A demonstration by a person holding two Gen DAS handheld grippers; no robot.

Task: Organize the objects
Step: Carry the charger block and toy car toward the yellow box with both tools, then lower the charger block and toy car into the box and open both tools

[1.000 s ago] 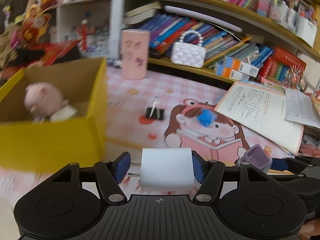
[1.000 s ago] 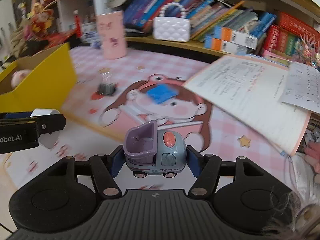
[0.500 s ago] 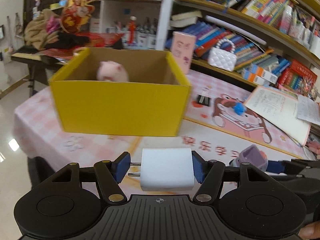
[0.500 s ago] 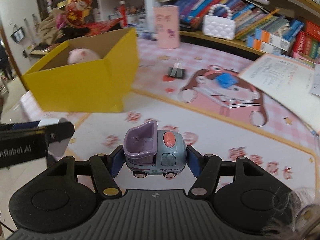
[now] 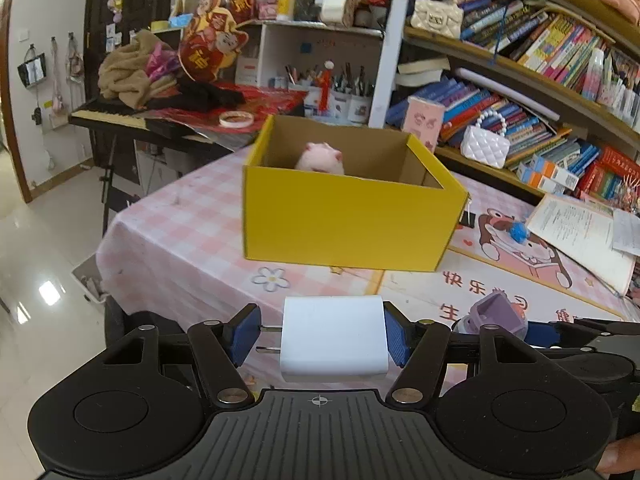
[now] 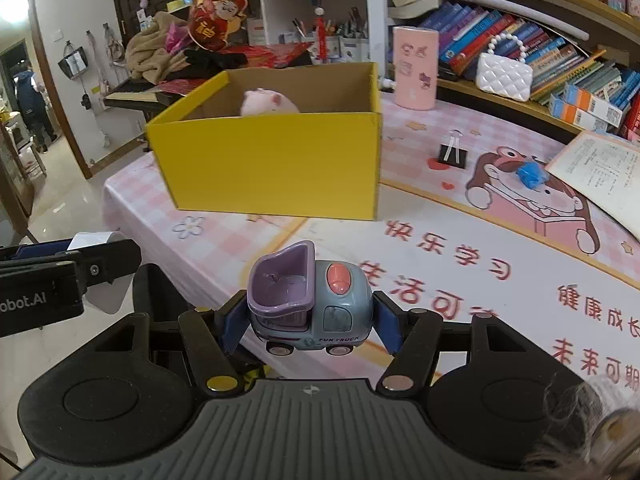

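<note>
A: How are the two grippers posed?

B: Both tilt downward over the near edge of the table [image 6: 460, 240], side by side. The left gripper [image 5: 320, 338] is clamped on a white charger [image 5: 334, 338] that hangs clear of the tabletop, its two prongs pointing left past the left pad. The right gripper [image 6: 306, 314] pinches a toy truck [image 6: 308, 306] between its blue pads, front and back, also held in the air.

A: What does the truck look like?

B: Grey-blue body, purple open tub on the left end, a salmon button on top, small wheels below, and "FUN TRUCK" printed on its side. It stays upright.

A: And farther out?

B: Past the grippers a yellow box [image 6: 272, 164] stands open on the pink checked cloth, with a pink plush pig [image 6: 266, 104] inside toward its far wall. Right of the box a black binder clip [image 6: 452, 154] rests on the mat, and farther right a small blue object [image 6: 530, 174] lies on the cartoon print, beside an open book [image 6: 600, 168]. A pink cup [image 6: 414, 68] stands beyond the box's far right corner.
</note>
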